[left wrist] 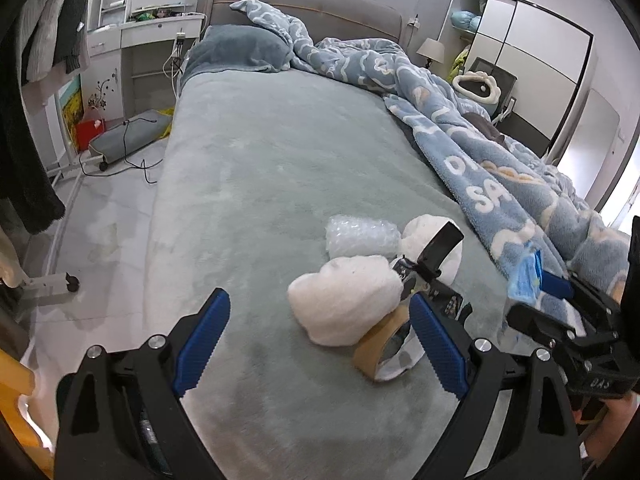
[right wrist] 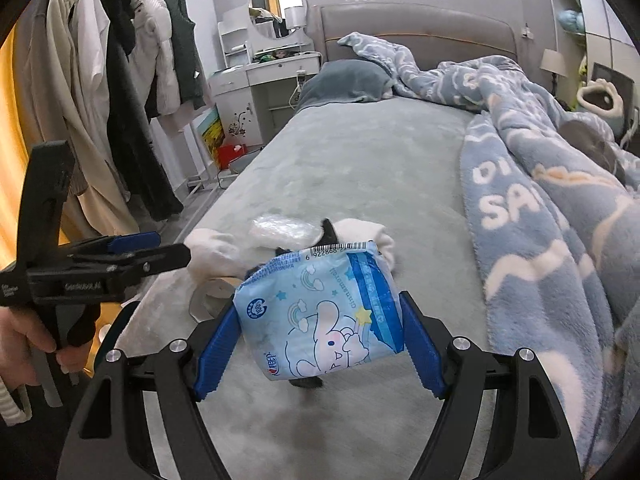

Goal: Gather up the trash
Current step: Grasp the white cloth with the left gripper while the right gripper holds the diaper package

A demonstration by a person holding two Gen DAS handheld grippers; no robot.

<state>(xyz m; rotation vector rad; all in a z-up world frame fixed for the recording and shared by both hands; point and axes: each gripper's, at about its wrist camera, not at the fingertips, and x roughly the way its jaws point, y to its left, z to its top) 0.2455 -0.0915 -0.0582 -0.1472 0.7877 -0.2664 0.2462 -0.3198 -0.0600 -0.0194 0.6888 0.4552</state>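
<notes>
Left wrist view: the left tool hangs over the grey-green plush bed with its blue ribbed fingers spread wide and nothing between them. The trash lies in a small heap on the bed just ahead of that tool: a fluffy white wad of stuffing lies at the near side of the heap, a clear crumpled bubble-wrap piece just behind it, a second white wad to the right of the bubble wrap, and a brown cardboard tape roll tucked against the near wad's front edge. A dark glossy wrapper sticks up between the two wads. At the right of the heap, the right tool carries a light-blue printed packet in front of the blue cloud-patterned fleece blanket.

Right wrist view: the right tool is clenched on the light-blue plastic tissue packet with a cartoon rabbit, both blue pads pressing its sides, the packet raised above the bed just in front of the heap. The tape roll and white wad lie behind the packet to its left, the bubble wrap further behind. The left tool, gripped by a hand, reaches in from the left of the heap.
</notes>
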